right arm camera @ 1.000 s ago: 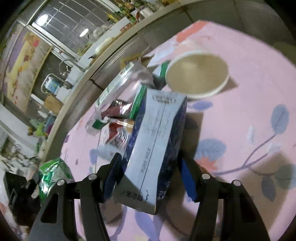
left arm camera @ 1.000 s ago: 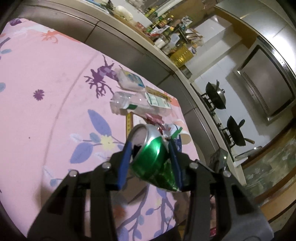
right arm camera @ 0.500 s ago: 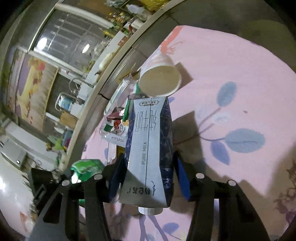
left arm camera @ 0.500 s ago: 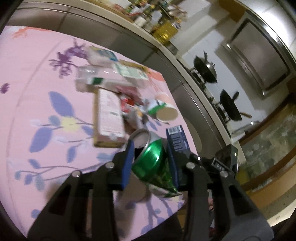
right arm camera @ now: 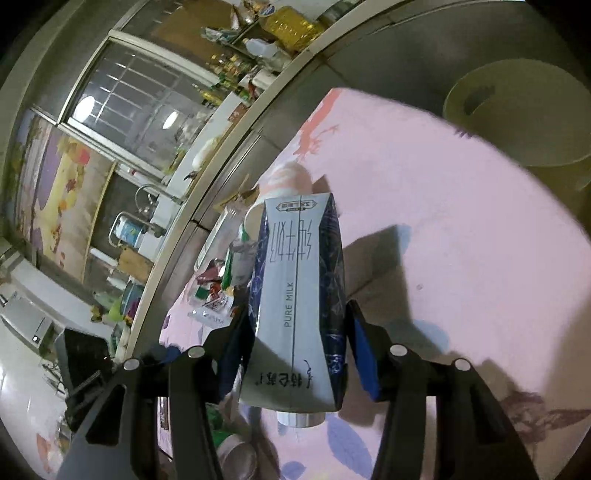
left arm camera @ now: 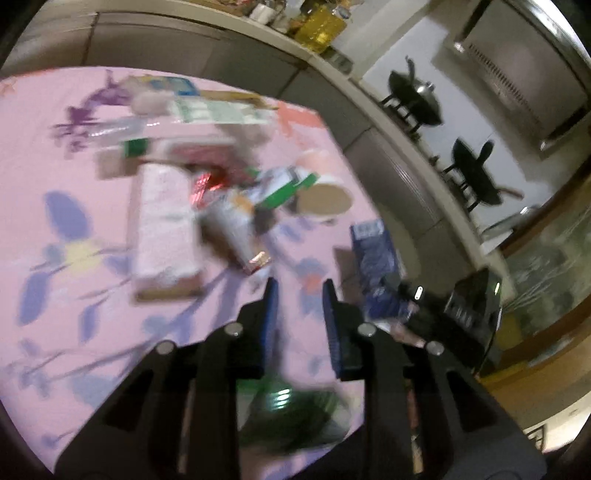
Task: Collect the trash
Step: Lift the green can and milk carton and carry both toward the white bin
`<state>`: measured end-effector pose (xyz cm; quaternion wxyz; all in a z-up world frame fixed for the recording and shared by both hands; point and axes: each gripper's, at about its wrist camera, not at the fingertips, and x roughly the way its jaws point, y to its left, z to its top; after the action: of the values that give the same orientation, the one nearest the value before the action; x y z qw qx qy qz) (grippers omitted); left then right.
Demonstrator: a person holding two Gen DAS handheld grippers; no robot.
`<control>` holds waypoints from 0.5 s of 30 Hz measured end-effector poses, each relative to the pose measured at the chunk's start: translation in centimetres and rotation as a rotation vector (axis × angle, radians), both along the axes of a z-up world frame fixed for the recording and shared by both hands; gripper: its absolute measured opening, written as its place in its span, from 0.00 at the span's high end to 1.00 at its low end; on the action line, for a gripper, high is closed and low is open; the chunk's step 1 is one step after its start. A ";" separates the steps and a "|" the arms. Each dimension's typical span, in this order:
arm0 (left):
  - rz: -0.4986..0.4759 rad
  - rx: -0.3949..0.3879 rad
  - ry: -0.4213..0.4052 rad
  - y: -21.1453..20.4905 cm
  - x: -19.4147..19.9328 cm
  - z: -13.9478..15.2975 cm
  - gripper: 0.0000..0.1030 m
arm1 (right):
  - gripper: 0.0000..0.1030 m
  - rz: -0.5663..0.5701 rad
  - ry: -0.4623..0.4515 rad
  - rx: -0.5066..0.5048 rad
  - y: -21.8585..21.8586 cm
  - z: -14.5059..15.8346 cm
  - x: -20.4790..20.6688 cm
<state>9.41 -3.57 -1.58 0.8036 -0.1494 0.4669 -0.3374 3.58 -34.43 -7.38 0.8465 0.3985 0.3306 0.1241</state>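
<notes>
My left gripper [left arm camera: 299,295] is open and empty above the pink flowered tablecloth [left arm camera: 55,177]. The crushed green can [left arm camera: 291,410] is blurred below its fingers, free of them, near the table's front edge. It also shows in the right wrist view [right arm camera: 229,443]. My right gripper [right arm camera: 295,325] is shut on a blue and white milk carton [right arm camera: 299,295], held above the cloth; the carton also shows in the left wrist view [left arm camera: 376,258]. A trash pile lies on the cloth: a flat carton [left arm camera: 162,229], a paper cup [left arm camera: 325,199], wrappers [left arm camera: 236,214] and a clear bottle [left arm camera: 122,129].
A pale round bin [right arm camera: 517,114] stands beyond the table's far edge in the right wrist view. A kitchen counter [left arm camera: 229,22] runs behind the table, with woks [left arm camera: 417,96] on a stove at the right.
My left gripper has let go of the green can, which has dropped below its fingers. My right gripper has lifted the milk carton higher and away from the pile.
</notes>
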 end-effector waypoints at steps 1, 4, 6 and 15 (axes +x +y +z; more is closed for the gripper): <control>-0.001 0.020 0.013 1.0 -0.8 -0.1 0.77 | 0.51 0.013 -0.010 -0.004 0.3 0.0 -0.1; -0.011 0.046 0.063 4.9 -3.5 -0.7 0.74 | 0.51 0.052 -0.042 -0.027 1.7 0.0 -0.1; -0.007 0.023 0.134 6.9 -4.5 -1.7 0.71 | 0.51 0.073 -0.048 -0.016 2.1 -0.1 0.2; -0.059 -0.143 0.360 4.7 -5.3 -6.2 0.62 | 0.51 0.117 -0.054 -0.016 3.0 -0.1 -0.3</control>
<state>4.07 1.17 -7.80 0.6844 -0.2502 0.5820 -0.3611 3.29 -31.40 -7.50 0.8497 0.3680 0.3313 0.1814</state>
